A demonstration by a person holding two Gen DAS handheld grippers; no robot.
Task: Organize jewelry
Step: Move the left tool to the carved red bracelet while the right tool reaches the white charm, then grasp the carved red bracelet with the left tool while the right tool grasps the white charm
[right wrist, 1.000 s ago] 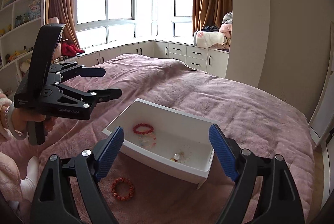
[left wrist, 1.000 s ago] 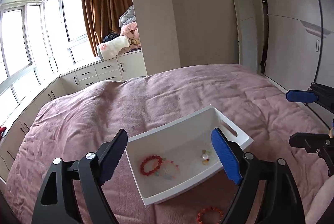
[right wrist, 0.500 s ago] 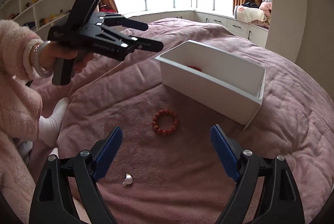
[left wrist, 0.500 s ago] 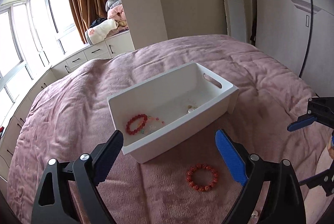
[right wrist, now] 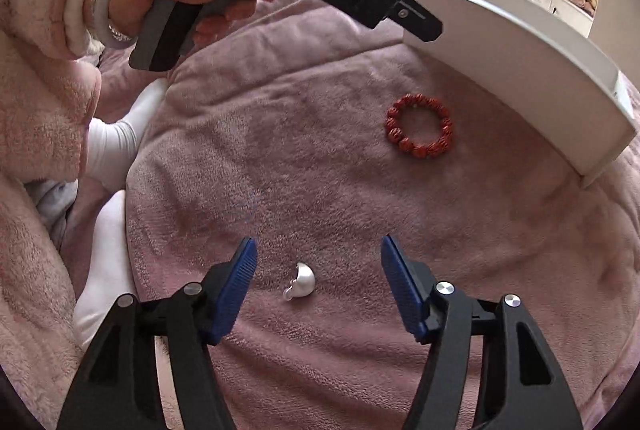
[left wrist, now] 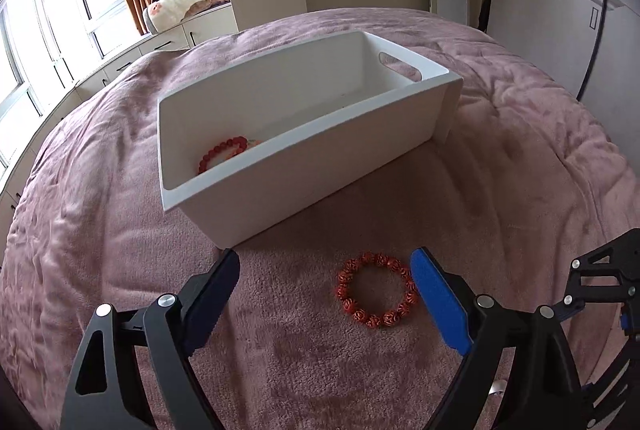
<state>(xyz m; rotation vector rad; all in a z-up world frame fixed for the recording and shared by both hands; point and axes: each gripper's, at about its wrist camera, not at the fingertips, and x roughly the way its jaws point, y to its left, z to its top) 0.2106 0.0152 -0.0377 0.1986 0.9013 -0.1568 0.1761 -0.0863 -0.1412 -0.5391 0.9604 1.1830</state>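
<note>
Both grippers pitch steeply down; right gripper (right wrist: 316, 270) jaws closing around pearl earring (right wrist: 301, 286).

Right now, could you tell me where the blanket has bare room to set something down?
Bare blanket lies between the orange bead bracelet and the silver earring, and beyond the white bin toward the wardrobe side. It is crowded by the bin's near wall, where the bracelet sits beside the left tongs, and around the earring between the right tongs.
</note>
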